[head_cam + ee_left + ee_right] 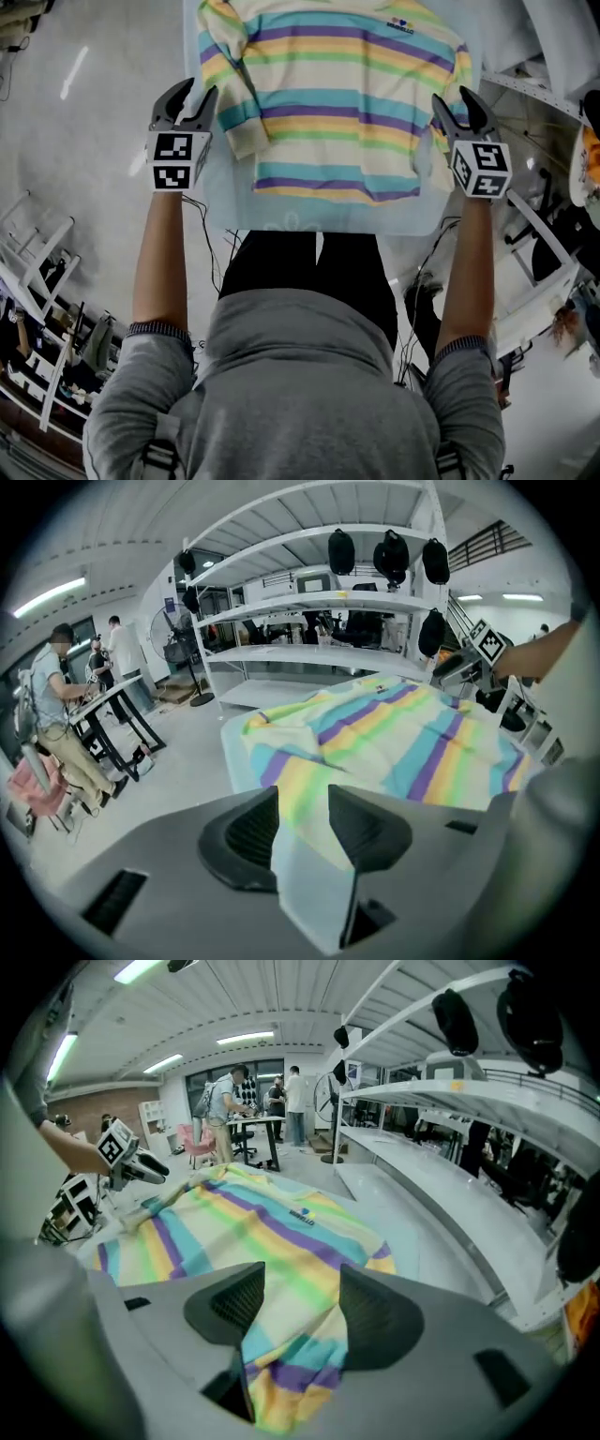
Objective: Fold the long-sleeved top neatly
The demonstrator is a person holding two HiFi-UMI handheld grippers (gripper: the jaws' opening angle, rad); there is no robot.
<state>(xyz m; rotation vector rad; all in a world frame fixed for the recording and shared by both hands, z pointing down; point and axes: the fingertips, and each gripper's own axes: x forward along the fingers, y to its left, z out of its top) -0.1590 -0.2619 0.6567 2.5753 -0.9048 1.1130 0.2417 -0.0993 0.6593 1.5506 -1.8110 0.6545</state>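
A pale blue counter (328, 220) is seen spanning from the left claw (197, 91) to the right claw (452, 97). A striped long-sleeved top (347, 103) is spread on it, hem toward both claws, with one cuff laid just beside the left claw.

The striped top (337, 103) looks like soft, matt knitted cloth. The table (319, 220) under it is smooth and faintly glossy. The left gripper (197, 89) and right gripper (454, 96) are matt grey plastic, with dark ribbed pads (234, 1302).
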